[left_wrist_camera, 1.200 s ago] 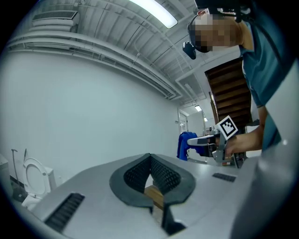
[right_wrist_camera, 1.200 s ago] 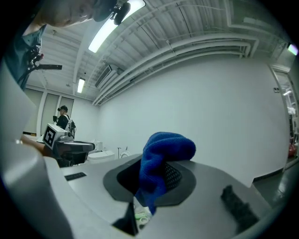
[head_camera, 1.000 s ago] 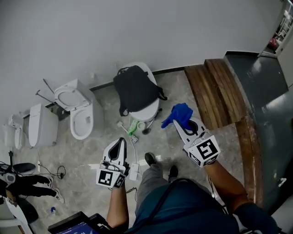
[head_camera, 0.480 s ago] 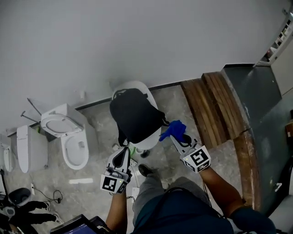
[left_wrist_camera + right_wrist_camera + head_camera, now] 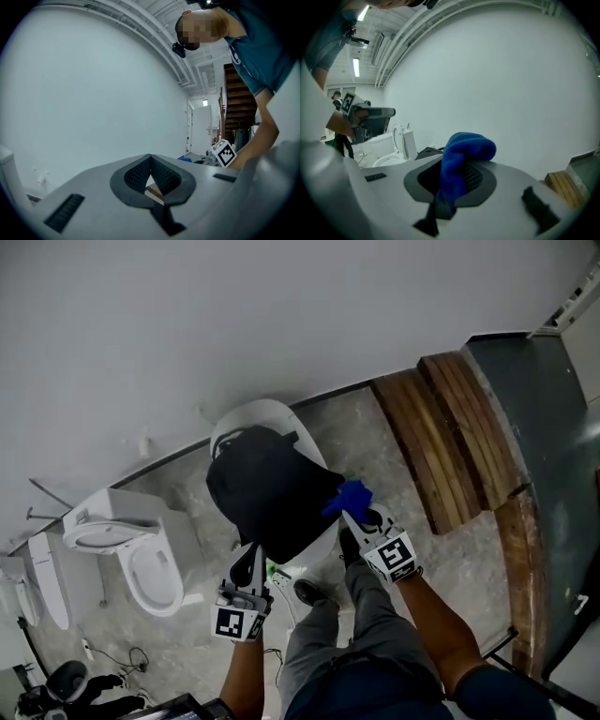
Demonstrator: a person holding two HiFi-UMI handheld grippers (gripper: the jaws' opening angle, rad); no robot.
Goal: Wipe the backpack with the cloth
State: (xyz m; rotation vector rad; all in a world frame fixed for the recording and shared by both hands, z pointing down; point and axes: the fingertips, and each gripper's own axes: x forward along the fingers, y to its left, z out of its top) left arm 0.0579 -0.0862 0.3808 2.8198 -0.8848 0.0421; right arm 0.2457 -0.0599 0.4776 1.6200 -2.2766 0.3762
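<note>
black backpack (image 5: 267,502) lies on white round stand (image 5: 239,420) by wall. r gripper (image 5: 352,514) clamped on blue cloth (image 5: 349,495); cloth at backpack edge nearest it, contact unclear. l gripper (image 5: 247,562) jaws together, nothing betw them, just beside backpack's near edge. toilet (image 5: 150,568) nearby.

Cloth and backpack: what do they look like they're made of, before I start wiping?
The cloth, pinched in the right claw, looks like blue microfibre or terry: a fuzzy, looped nap, matte, folding softly. The backpack looks like black woven synthetic fabric, probably nylon or polyester: matte, slightly slumped, with no shine; the weave is too small to confirm.
</note>
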